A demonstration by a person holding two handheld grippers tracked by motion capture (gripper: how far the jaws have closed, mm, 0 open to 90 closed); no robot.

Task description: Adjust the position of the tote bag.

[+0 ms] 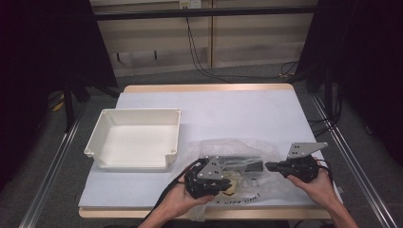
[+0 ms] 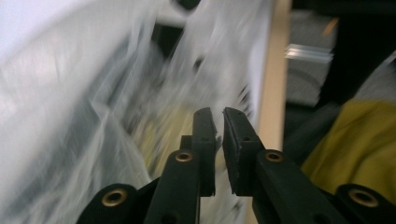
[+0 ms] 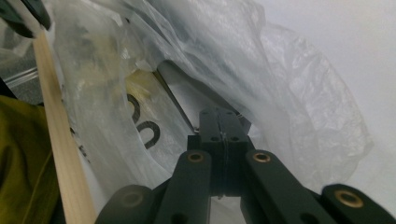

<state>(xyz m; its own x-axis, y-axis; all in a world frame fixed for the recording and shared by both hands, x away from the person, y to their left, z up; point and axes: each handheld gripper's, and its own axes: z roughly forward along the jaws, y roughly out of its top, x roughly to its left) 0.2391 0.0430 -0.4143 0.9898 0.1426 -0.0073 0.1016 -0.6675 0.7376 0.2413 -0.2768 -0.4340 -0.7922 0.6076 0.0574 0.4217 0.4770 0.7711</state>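
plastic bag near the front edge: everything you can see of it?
The bag is clear, thin, crinkled plastic, lying slumped at the table's front edge, right of the white bin. Black printed letters show near its front edge. Something pale yellow and something dark lie inside. The right tongs are shut on its film; the left tongs, nearly closed, are at its left end.

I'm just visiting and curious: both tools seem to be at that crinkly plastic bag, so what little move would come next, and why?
Probably draw the two apart to spread the bag's mouth. The right hand-held gripper is shut on the clear plastic bag; the left hand-held gripper is nearly closed at its film. Something yellowish lies inside, and the white tray waits alongside.
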